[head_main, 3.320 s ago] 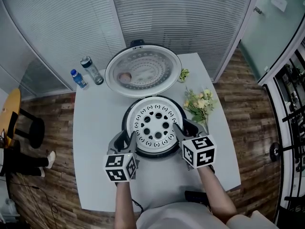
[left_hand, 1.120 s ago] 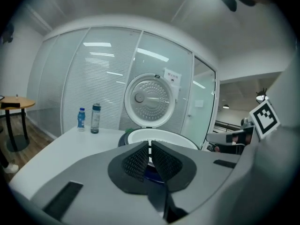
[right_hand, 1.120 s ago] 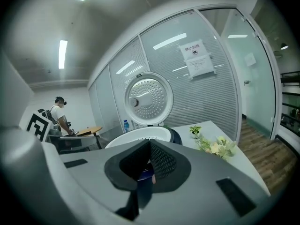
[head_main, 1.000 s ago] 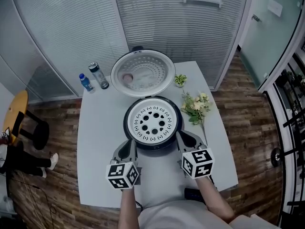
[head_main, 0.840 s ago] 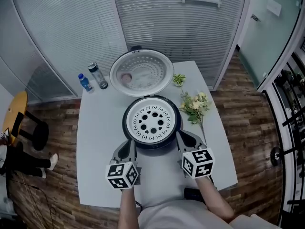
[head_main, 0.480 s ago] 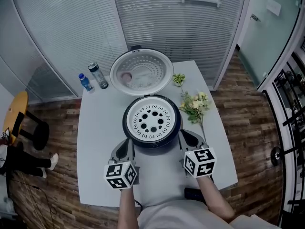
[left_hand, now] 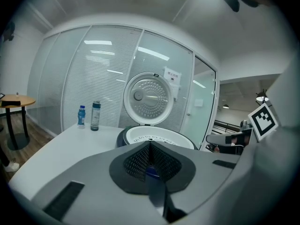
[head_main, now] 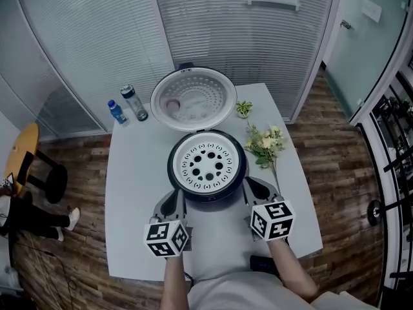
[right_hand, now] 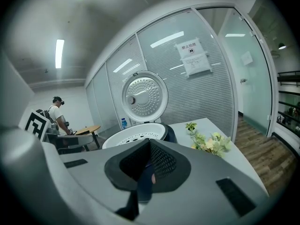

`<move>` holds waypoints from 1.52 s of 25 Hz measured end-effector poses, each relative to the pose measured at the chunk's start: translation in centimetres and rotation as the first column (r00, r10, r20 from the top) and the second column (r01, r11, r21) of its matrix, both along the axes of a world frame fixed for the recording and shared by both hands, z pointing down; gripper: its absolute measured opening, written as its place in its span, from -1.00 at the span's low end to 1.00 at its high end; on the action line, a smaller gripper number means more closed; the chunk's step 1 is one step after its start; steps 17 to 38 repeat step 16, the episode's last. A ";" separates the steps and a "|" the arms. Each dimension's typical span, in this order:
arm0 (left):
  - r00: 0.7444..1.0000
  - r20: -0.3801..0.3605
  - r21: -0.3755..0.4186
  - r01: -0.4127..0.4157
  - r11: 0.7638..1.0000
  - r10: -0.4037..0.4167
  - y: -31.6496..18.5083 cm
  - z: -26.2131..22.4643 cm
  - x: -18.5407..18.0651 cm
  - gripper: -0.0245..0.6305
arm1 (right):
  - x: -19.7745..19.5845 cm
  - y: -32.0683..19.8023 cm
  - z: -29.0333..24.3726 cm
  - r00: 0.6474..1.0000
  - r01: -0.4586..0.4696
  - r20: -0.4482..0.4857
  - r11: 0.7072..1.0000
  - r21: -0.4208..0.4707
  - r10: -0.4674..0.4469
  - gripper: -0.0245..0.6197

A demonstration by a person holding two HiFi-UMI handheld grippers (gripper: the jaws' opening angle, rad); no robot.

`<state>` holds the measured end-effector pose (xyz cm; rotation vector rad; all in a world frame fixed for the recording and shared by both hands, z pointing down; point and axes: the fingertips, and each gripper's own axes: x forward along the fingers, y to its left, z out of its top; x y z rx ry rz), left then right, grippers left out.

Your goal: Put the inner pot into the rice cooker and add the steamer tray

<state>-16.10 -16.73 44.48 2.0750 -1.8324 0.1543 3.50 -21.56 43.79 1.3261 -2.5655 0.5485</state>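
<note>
Nearest the person, the left gripper [head_main: 174,202] and right gripper [head_main: 255,190] hang just short of the rice cooker [head_main: 206,201], each with its jaws pressed together on nothing. Between and beyond them, the white steamer tray [head_main: 207,166] sits level in the cooker's mouth; the inner pot is hidden beneath it, if there. The lid [head_main: 193,99] stands open behind. The task looks finished. A careless sweep of the right gripper could snag the flowers [head_main: 266,144] on the bench [head_main: 135,173]. 2 bottles [head_main: 126,106] stand farther off.
</note>
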 end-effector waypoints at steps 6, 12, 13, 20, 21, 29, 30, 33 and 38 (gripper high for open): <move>1.000 -0.026 0.012 0.010 1.000 -0.010 0.3 -0.3 -0.4 -0.90 | -0.3 0.2 -0.1 1.000 0.006 0.023 1.000 -0.009 -0.006 -0.87; 1.000 -0.026 0.005 0.008 1.000 -0.008 0.0 -0.3 -0.7 -0.90 | -0.1 -0.3 -0.3 0.998 0.003 0.062 1.000 -0.025 -0.002 -0.87; 1.000 -0.030 0.004 0.008 1.000 -0.008 0.0 -0.3 -0.6 -0.90 | 0.0 -0.3 -0.3 0.998 0.003 0.066 1.000 -0.028 -0.001 -0.87; 0.999 -0.052 0.004 0.009 1.000 -0.009 0.1 -0.3 -0.6 -0.90 | 0.3 -0.3 -0.2 0.997 0.000 0.078 0.999 -0.039 0.003 -0.87; 0.999 -0.052 0.004 0.009 1.000 -0.009 0.1 -0.3 -0.6 -0.90 | 0.3 -0.3 -0.2 0.997 0.000 0.078 0.999 -0.039 0.003 -0.87; 0.999 -0.052 0.004 0.009 1.000 -0.009 0.1 -0.3 -0.6 -0.90 | 0.3 -0.3 -0.2 0.997 0.000 0.078 0.999 -0.039 0.003 -0.87; 0.999 -0.052 0.004 0.009 1.000 -0.009 0.1 -0.3 -0.6 -0.90 | 0.3 -0.3 -0.2 0.997 0.000 0.078 0.999 -0.039 0.003 -0.87; 0.999 -0.052 0.004 0.009 1.000 -0.009 0.1 -0.3 -0.6 -0.90 | 0.3 -0.3 -0.2 0.997 0.000 0.078 0.999 -0.039 0.003 -0.87; 0.999 -0.052 0.004 0.009 1.000 -0.009 0.1 -0.3 -0.6 -0.90 | 0.3 -0.3 -0.2 0.997 0.000 0.078 0.999 -0.039 0.003 -0.87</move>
